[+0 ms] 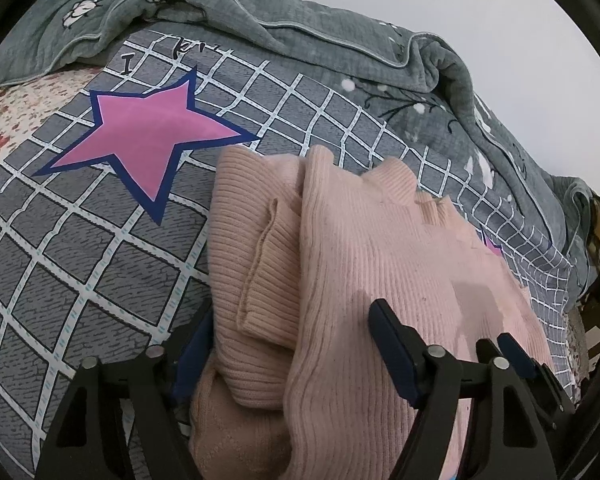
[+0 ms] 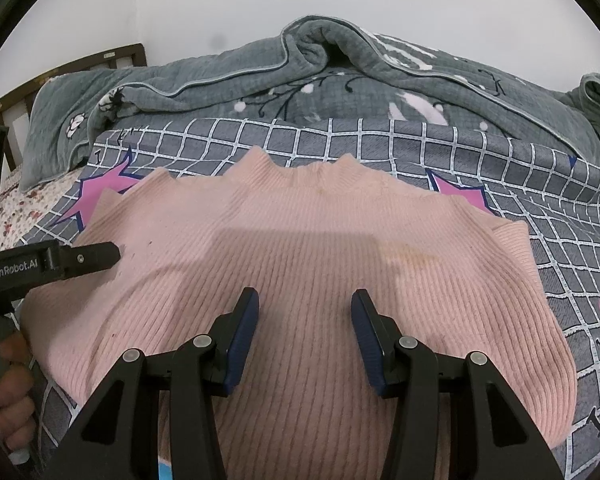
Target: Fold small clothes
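Currently, pink sweater (image 2: pixel 300 248) lies spread on checked bedsheet (image 2: pixel 560 280).

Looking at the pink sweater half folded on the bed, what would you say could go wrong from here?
1. The folded-in sleeve lies bunched between the left gripper's spread fingers; a grab there might catch only some layers and undo the fold.
2. The right gripper sits open over the pink sweater and holds nothing, so a pull from the left may drag the whole garment.
3. The checked bedsheet under it is soft; low fingers may pinch it too.
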Demonstrator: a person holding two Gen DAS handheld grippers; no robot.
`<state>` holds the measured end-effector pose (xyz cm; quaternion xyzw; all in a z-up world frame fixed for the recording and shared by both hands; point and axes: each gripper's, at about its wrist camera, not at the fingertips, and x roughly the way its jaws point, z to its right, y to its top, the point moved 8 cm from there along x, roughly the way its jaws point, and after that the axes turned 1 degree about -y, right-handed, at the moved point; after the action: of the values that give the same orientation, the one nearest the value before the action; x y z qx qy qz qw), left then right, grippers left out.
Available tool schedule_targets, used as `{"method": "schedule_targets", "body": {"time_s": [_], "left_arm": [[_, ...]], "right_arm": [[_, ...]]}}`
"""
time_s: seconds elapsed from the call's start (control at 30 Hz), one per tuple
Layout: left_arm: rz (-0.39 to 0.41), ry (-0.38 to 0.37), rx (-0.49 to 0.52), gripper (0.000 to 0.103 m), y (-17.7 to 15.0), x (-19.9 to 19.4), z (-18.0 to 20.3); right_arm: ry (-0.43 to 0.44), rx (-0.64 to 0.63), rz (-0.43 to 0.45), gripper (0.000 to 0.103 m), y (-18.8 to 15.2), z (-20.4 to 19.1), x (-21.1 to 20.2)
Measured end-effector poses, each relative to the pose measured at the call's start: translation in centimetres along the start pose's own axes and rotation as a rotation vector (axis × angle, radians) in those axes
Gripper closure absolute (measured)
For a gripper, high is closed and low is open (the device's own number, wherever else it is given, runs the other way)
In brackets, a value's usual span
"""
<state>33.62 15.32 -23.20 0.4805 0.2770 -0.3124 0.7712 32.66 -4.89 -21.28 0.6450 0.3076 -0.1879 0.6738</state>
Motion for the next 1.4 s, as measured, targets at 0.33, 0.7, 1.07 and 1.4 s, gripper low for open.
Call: {"method": "schedule_targets", "body": {"time_s": [0.33, 0.7, 1.07, 1.4], "left_arm": [[-0.009, -0.070, -0.092, 0.070, 0.4, -0.2, -1.3], [0.005, -0.049, -0.071, 0.051, -0.3, -0.3, -0.5], [0.020, -0.081, -0.034, 0.048, -1.7, -1.7, -1.1], [0.022, -0.150, -0.152, 0.077, -1.0, -0.8, -1.7]], "right_arm": [[-0.023, -0.078, -0.008, 0.055, -1.2, -0.9, -1.6], [0.004, -0.119, -0.015, 0.055, -4.2, -1.4, -3.7], [0.013, -0.107, 0.006, 0.055, -4.6, -1.3, -3.8], [0.061, -0.054, -0.019, 0.055, -4.7, -0.6, -6.0]]}}
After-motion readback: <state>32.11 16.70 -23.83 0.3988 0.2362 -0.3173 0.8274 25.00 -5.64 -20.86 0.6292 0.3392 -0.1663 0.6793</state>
